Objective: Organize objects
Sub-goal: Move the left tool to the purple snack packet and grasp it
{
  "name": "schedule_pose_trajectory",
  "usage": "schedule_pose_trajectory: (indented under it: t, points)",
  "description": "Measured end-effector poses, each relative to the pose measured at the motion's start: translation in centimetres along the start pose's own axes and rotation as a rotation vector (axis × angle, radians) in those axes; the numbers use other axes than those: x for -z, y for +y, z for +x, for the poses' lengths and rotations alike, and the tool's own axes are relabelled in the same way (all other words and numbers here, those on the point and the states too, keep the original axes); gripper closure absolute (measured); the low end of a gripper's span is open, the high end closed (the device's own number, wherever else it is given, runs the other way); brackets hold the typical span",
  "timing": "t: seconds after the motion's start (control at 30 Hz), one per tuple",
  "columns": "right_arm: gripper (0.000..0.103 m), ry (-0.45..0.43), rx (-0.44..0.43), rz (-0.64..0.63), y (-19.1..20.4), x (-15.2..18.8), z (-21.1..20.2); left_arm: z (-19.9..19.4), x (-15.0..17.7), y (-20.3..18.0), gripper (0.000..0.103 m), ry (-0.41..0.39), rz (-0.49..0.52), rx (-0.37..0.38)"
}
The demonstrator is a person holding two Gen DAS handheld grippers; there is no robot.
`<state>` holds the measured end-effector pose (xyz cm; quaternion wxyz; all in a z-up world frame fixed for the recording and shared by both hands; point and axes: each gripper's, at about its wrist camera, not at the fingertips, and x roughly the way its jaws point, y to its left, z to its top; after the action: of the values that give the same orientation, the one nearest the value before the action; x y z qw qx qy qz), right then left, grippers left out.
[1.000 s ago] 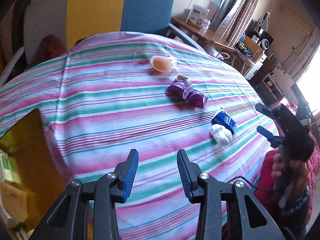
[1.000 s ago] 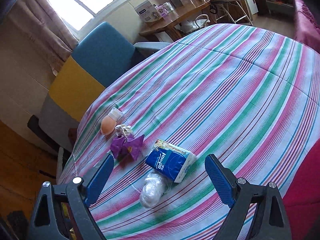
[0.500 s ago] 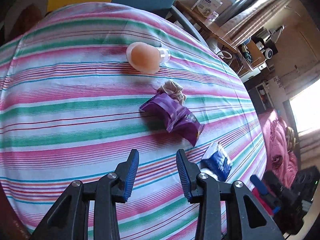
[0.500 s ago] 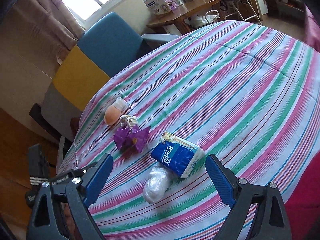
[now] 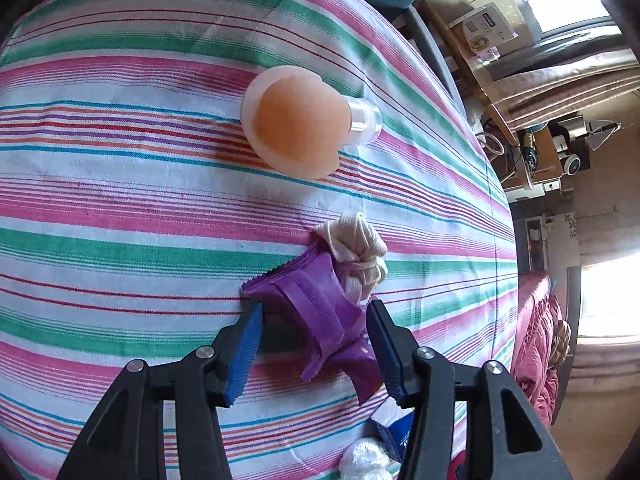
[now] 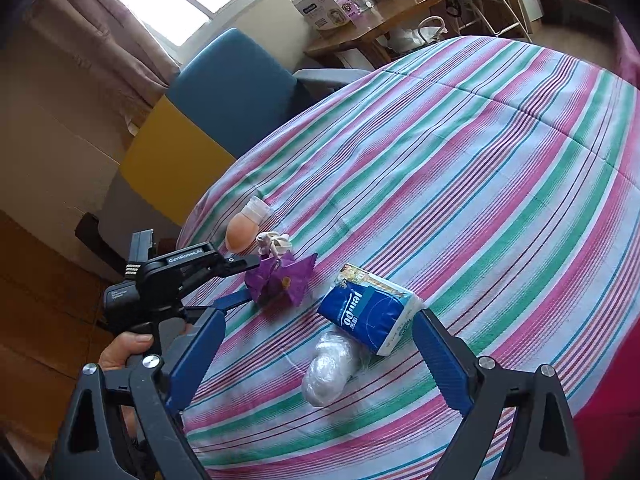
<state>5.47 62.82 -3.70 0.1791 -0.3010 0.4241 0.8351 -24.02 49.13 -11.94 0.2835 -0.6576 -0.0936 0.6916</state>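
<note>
Five things lie on the striped surface [image 6: 500, 168], and most of that cloth toward the far and right edges is bare, open room for you to move. Compared with a second ago, your left gripper [image 5: 316, 350] has come in low over the near-left corner, and its fingers have just been opening: they now stand released on either side of the purple packet [image 5: 320, 312], the packet between them with the pads apart from it. That packet sits close to the surface's left edge, where the cloth drops toward the wooden floor [image 6: 36, 300]. Your right gripper [image 6: 316, 356] hangs with its fingers spread wide and nothing gripped, above the blue tissue pack [image 6: 368, 312] and the clear plastic wad [image 6: 330, 368] just beside it. Beyond the packet, the peach bottle [image 5: 296, 132] lies on its side, and the small cream cloth bundle [image 5: 356, 248] touches the packet's far end.
</note>
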Motion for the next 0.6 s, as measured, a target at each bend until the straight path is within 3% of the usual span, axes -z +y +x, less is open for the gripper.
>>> schedule_pose_trajectory:
  t: [0.2, 0.3, 0.6]
  points:
    - [0.008, -0.007, -0.017, 0.007, -0.1, 0.0, -0.2, 1.0, -0.5, -1.6, 0.051, 0.003, 0.082, -0.079]
    - [0.008, -0.008, -0.014, 0.011, -0.2, 0.0, -0.2, 1.1, -0.3, -2.0, 0.061, 0.001, 0.165, -0.118]
    - [0.008, -0.01, 0.013, -0.002, 0.0, -0.2, 0.0, -1.6, 2.8, 1.2, 0.062, -0.045, 0.239, -0.121]
